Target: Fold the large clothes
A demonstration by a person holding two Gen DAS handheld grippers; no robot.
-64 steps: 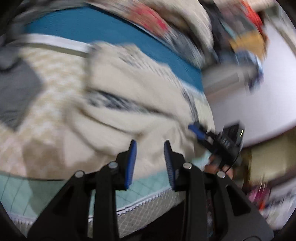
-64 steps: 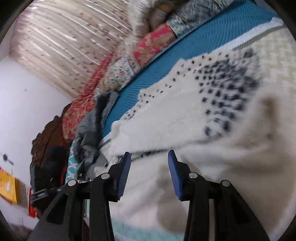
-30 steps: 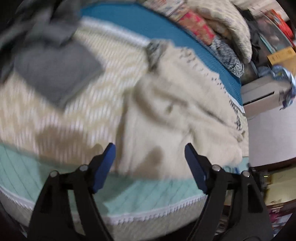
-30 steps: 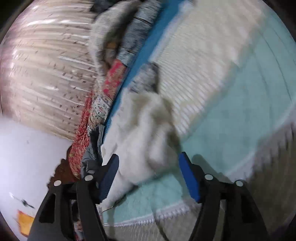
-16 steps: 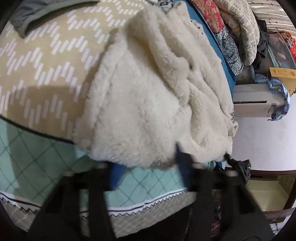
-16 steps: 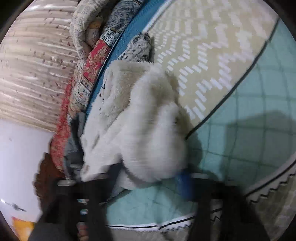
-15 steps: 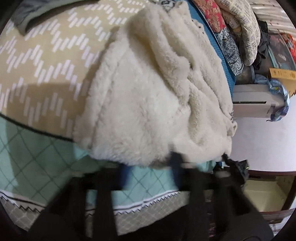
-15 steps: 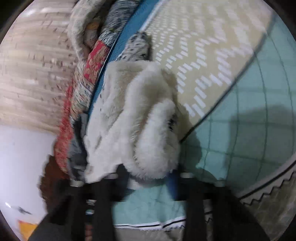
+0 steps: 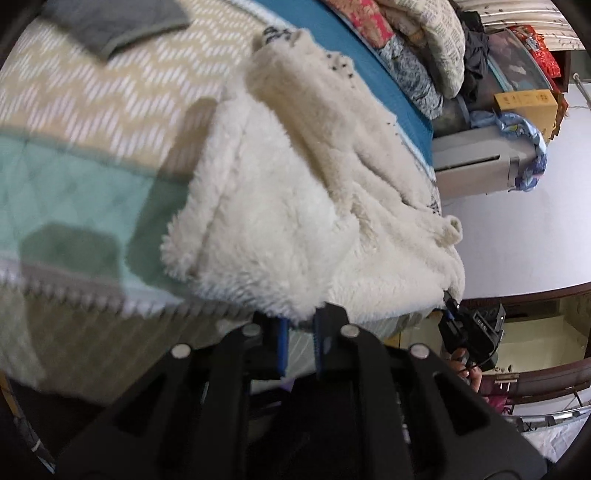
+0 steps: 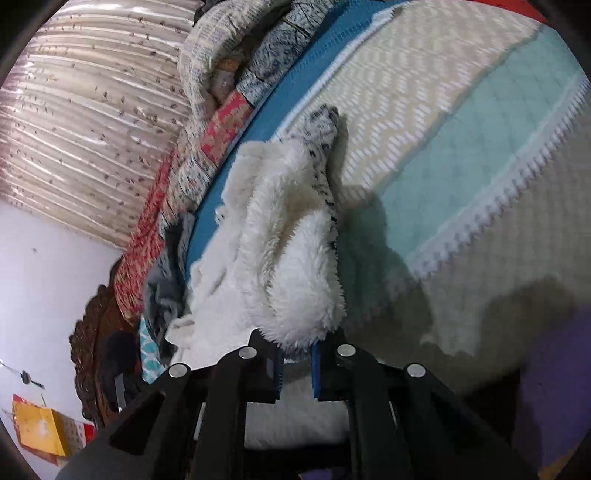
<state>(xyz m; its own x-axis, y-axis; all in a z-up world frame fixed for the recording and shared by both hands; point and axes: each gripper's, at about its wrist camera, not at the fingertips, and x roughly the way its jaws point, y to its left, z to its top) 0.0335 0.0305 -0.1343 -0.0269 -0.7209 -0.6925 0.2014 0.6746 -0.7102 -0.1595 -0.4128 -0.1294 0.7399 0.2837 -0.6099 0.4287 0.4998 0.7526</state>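
Cream fleece makes up the one large garment (image 9: 295,192) on the bed (image 9: 74,199), a fluffy jacket with black speckles on the part that reaches the blue strip at the far edge. Its long axis runs from the near edge of the bed, where both claws hold it, back toward the pile of pillows and quilts (image 9: 413,40) along the far edge. Two grippers are in view. The left gripper (image 9: 300,341) has its blue-padded fingers drawn close together on the near hem of the fleece, which bulges over the fingertips. The right gripper (image 10: 297,363) is likewise clamped on a thick roll of the same garment (image 10: 280,240), near the bed's near edge. One folded grey cloth (image 9: 110,22) lies apart on the chevron-patterned cover (image 9: 92,92) toward the far left corner. One cardboard box (image 9: 524,107) sits beyond the bed's right end.
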